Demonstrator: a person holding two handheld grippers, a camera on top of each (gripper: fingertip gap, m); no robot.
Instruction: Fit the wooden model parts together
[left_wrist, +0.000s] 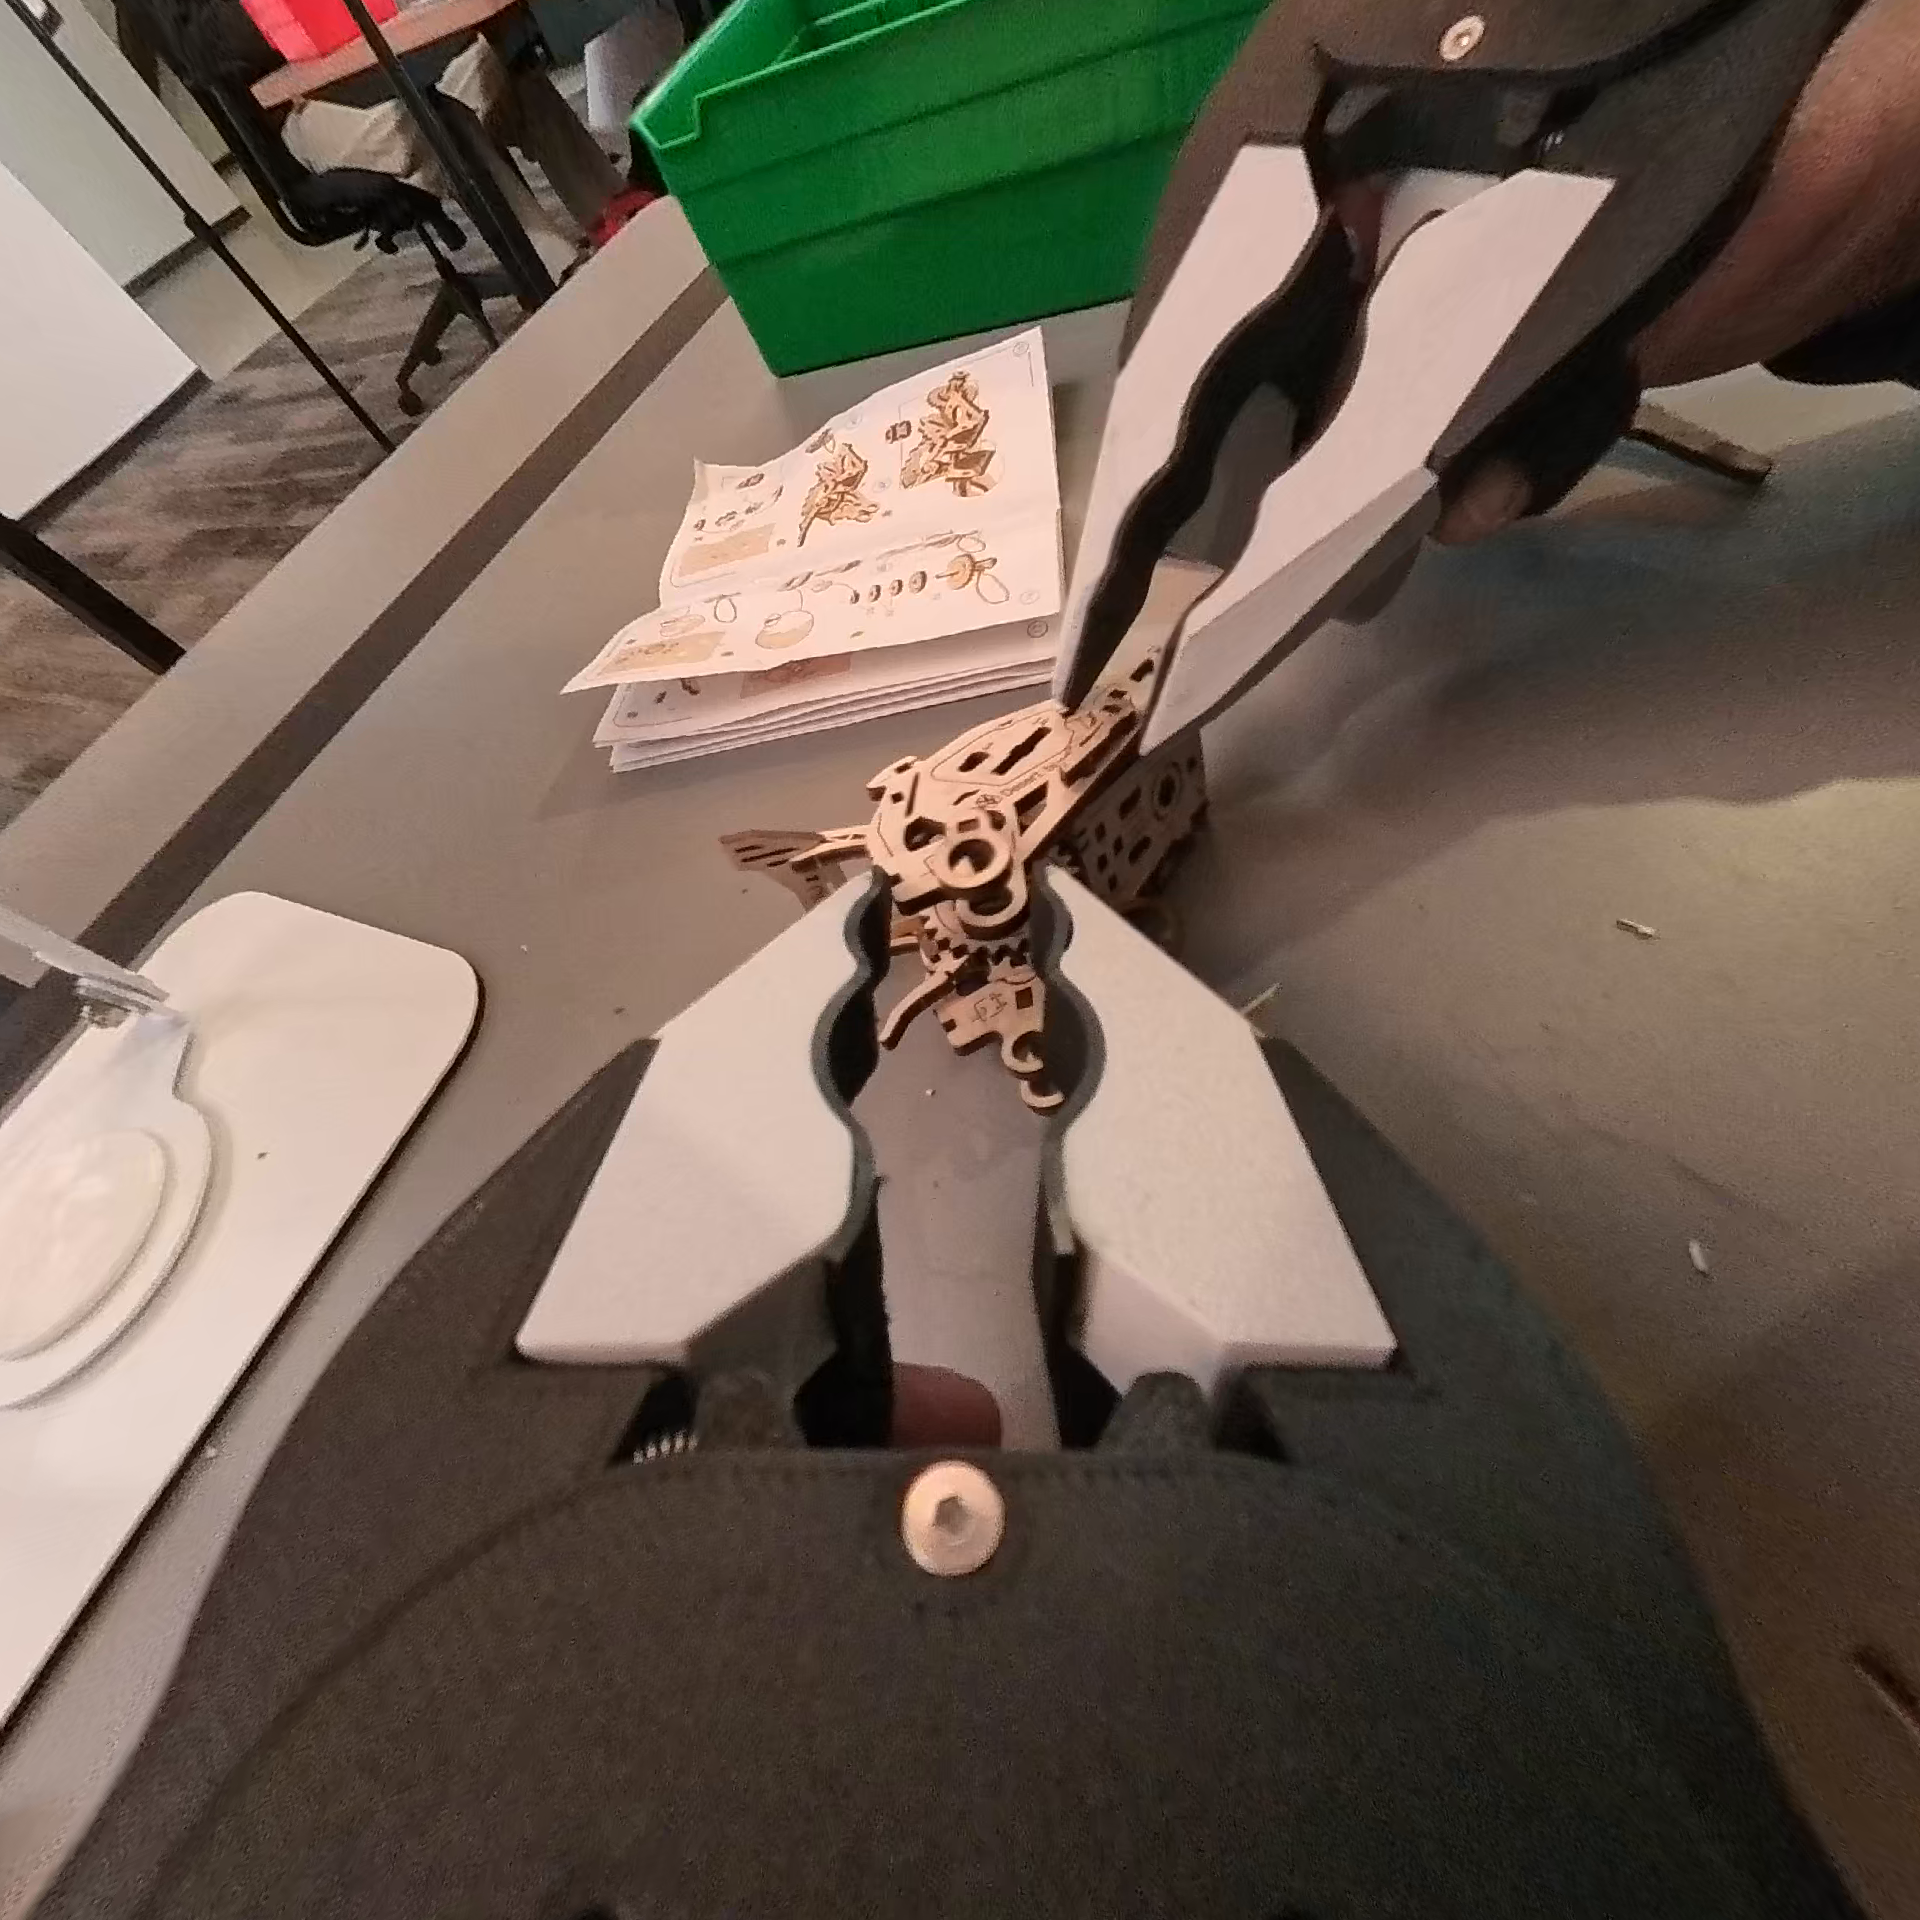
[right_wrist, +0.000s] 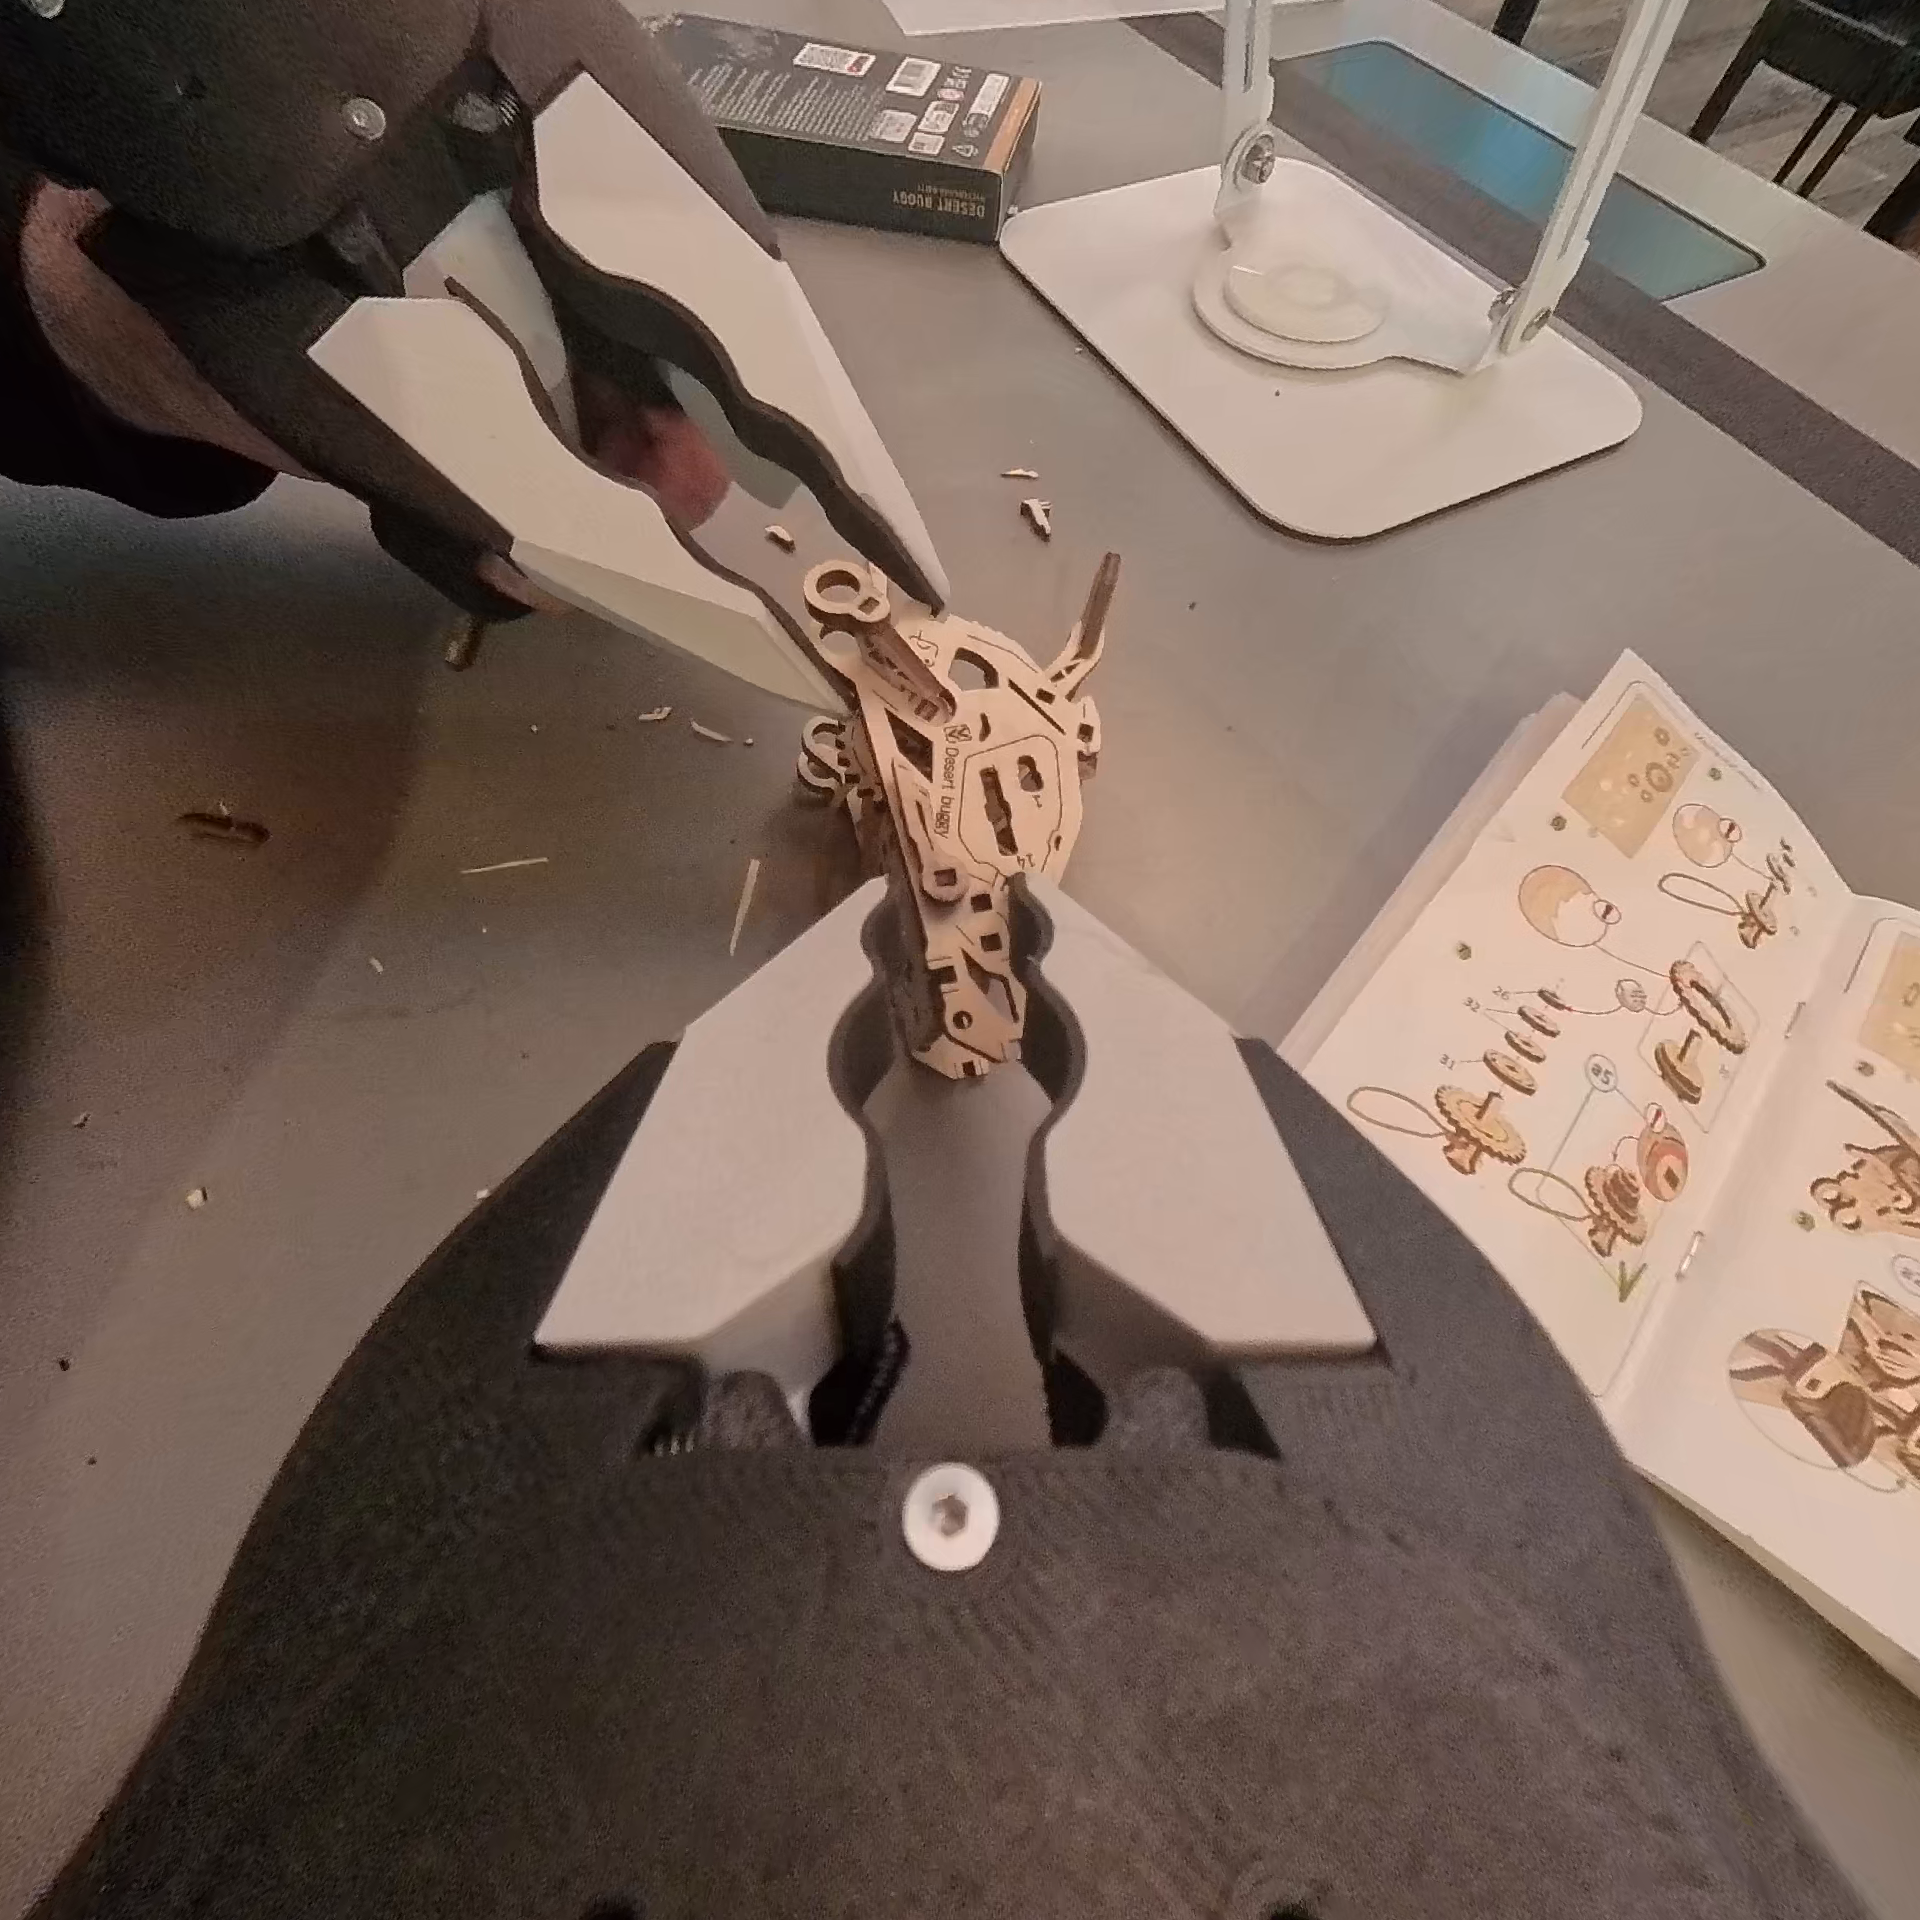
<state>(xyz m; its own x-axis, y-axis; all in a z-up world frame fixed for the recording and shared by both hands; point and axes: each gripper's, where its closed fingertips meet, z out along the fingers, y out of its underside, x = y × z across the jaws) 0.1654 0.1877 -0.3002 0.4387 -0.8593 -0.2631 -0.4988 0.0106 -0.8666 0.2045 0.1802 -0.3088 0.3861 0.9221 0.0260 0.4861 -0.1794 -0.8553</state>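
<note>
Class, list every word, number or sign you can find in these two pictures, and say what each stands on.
I will not copy the writing out, so here is only where it stands.
Wooden model: engraved words and a small number on its flat panel.
Instruction booklet: small printed numbers beside the drawings.
Dark box: side lettering and labels, mostly too small to read.

An office-like workroom — a grey bench (left_wrist: 436, 790), a swivel chair (left_wrist: 384, 218) on carpet, more tables behind — and a green storage bin (left_wrist: 935, 156).
</note>
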